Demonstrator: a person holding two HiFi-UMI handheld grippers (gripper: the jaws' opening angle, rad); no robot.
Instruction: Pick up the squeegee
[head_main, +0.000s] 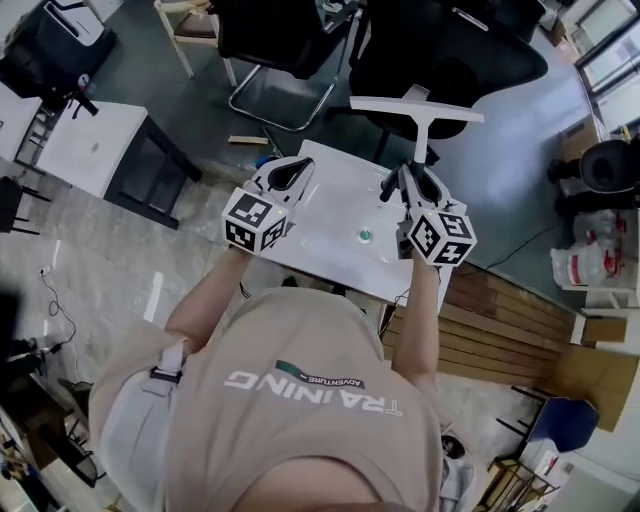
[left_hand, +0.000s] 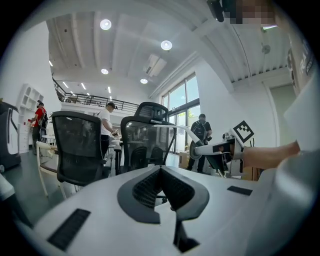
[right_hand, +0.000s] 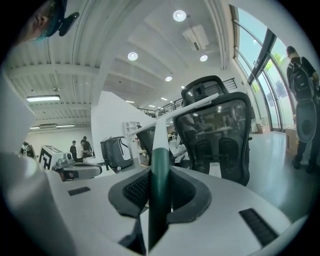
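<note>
Gripping the squeegee (right_hand: 160, 165) by its dark green handle, the right gripper (head_main: 415, 185) holds it in the air above the white worktop (head_main: 330, 265), clear of the surface. Its fingers (right_hand: 185, 188) are closed on the handle from both sides. In the right gripper view the handle runs straight up between them, passes into a white neck and ends in a long white blade bar across the top. Seen from the head view, the squeegee reads as a white T, its bar lying crosswise beyond the gripper, past the far edge of the worktop and in front of a black office chair (head_main: 450, 50). The left gripper (head_main: 285, 180) is held beside the right one, apart from it, also above the worktop; its fingers (left_hand: 145, 190) are pressed together with nothing between them. A small green round object (head_main: 365, 236) lies on the worktop, between the two grippers in the head view. A second black chair (head_main: 280, 40) stands beyond the worktop to the left. In the left gripper view, people (left_hand: 201, 132) stand in the background near tall windows (left_hand: 182, 100)
</note>
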